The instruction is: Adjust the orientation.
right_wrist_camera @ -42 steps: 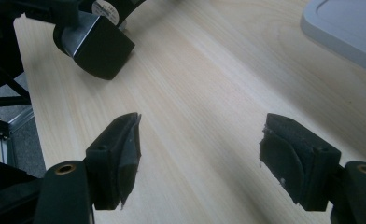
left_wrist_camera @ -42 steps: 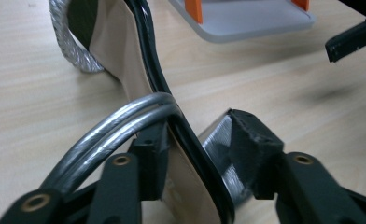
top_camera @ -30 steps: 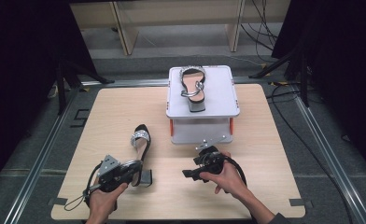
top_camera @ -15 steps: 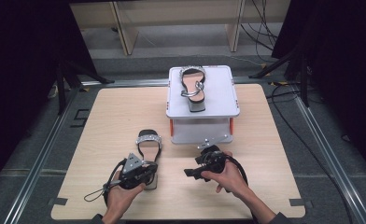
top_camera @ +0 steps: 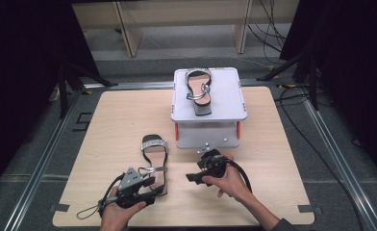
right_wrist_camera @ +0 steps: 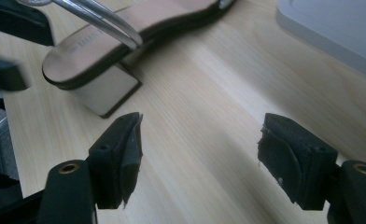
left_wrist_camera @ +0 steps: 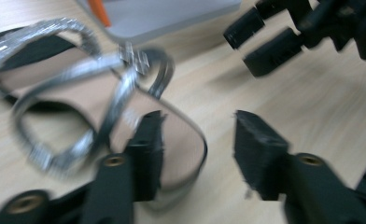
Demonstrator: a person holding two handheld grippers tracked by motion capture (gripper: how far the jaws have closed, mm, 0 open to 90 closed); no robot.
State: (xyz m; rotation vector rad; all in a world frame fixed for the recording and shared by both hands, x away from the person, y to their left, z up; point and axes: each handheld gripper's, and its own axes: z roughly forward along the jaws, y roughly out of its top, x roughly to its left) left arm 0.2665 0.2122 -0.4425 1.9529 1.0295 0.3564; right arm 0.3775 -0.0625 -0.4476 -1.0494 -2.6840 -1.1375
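On the table [top_camera: 105, 125], the left hand-held gripper [top_camera: 150, 185], just opened, straddles the sandal's [top_camera: 154, 159] heel end, unclenched.

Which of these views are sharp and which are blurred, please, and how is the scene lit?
High view: sharp and evenly lit on the pale wooden table, dark around it. Left gripper view: motion-smeared, so the tan block-heeled sandal with silver straps and the black fingers look soft. Right gripper view: sharper, with only the far sandal slightly soft.
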